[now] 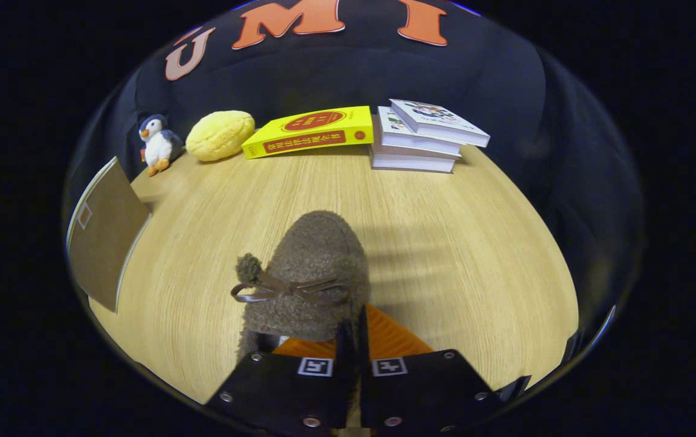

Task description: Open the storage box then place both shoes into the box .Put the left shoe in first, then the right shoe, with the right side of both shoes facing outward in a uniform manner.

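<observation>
A brown fuzzy shoe (311, 267) with a thin bow and a pompom points its toe away from me over the wooden table (457, 243). My gripper (353, 331) is shut on the shoe's rear rim, its two fingers pressed close together with the edge pinched between them. The shoe's shadow falls on the table to its right, so it seems to be held a little above the surface. Off to the left of the shoe stands a brown flat panel with a pale rim (105, 233), which looks like part of the storage box. The rest of the box is hidden.
Along the back of the table sit a penguin plush (156, 144), a yellow bun-shaped cushion (220, 135), a yellow book (311, 132) and a stack of white books (424, 136). Bare wood lies to the right of the shoe.
</observation>
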`<state>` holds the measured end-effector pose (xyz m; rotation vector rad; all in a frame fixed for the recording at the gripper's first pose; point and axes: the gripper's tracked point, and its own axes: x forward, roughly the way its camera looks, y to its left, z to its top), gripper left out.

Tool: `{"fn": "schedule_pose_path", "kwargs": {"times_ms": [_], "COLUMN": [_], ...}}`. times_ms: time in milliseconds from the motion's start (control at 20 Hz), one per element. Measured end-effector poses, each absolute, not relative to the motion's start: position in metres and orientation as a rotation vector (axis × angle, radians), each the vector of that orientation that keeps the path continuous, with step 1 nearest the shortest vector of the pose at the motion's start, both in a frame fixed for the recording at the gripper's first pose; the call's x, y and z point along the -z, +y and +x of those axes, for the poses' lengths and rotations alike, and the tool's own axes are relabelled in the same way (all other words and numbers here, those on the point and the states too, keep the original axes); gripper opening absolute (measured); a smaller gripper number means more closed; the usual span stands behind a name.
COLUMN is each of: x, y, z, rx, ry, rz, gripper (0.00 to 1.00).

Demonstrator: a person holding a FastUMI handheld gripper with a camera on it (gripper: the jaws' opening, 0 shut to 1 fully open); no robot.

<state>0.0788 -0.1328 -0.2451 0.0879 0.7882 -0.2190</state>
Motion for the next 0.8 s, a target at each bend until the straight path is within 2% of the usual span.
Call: {"fn": "schedule_pose_path", "kwargs": {"times_ms": [50,150,450,800], "x": [0.245,0.245,0.208,0.138], "y": [-0.133,-0.132,-0.119,-0.046], "z": [0.078,0.075,0.064,0.065], "rx": [0.228,0.24,0.294,0.334], "ry": [0.793,0.808,0.761,0.694], "rz": [0.114,0.165,0.209,0.261], "gripper": [0.04,0.01,0.01,0.01]}}
